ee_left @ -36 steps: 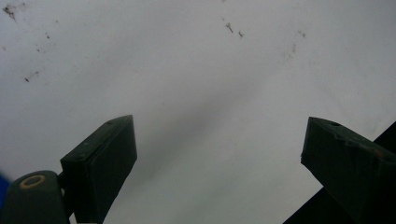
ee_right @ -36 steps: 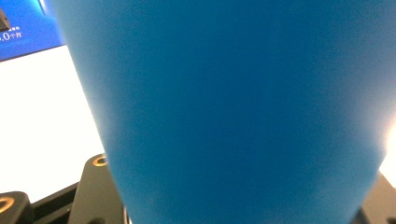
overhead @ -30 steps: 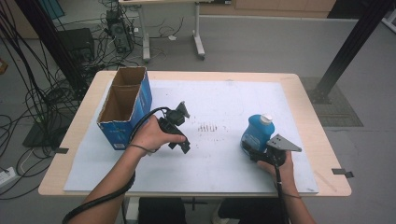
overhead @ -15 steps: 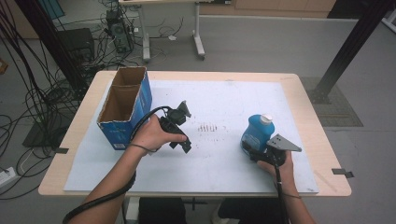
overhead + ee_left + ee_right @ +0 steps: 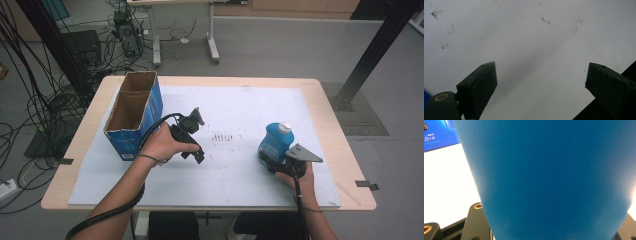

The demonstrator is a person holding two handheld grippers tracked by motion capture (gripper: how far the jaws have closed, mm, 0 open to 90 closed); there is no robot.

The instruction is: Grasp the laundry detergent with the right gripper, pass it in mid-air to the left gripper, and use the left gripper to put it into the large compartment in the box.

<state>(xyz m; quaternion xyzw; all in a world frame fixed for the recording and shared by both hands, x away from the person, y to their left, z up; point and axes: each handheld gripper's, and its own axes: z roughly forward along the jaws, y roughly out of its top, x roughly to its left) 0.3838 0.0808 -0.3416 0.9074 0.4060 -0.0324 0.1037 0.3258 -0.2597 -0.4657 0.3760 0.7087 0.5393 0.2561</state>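
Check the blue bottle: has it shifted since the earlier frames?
No. The blue bottle stands at the same spot right of the dark marks on the table, right gripper clamped on it.

Blue bottle (image 5: 554, 180) blurred, cut off at edges in right gripper view; right tool (image 5: 270, 162) tips prob. hidden behind it.

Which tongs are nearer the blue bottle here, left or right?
Right. The right tongs are closed on the blue bottle near the table's right side. The left tongs are open over the white mat, well to the bottle's left, beside the cardboard box.
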